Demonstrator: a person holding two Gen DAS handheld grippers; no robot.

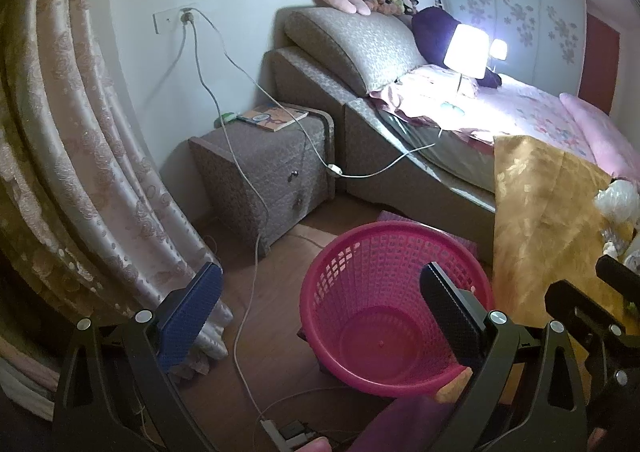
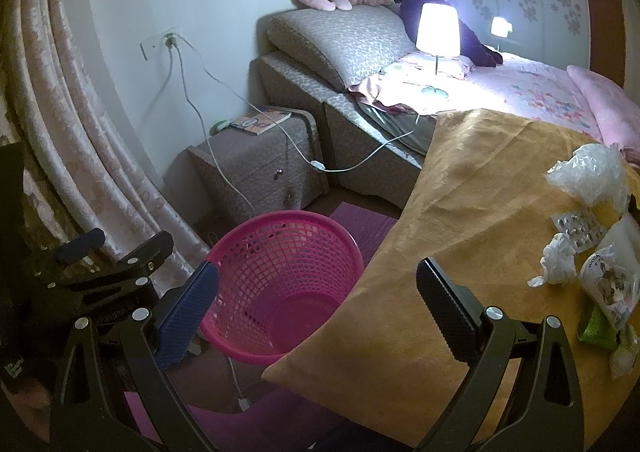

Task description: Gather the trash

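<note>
A pink plastic mesh basket stands on the wood floor beside the bed, with nothing in it. My left gripper hangs open above its left rim, holding nothing. In the right wrist view the same basket sits left of a yellow cloth. On that cloth at the right lie a crumpled clear plastic bag, a blister pack, a crumpled white tissue, a printed wrapper and a green wrapper. My right gripper is open over the cloth's left edge, holding nothing.
A grey nightstand with a book stands by the bed. White cables trail from the wall socket across the floor to a power strip. Curtains hang at left. A lit lamp stands on the bed.
</note>
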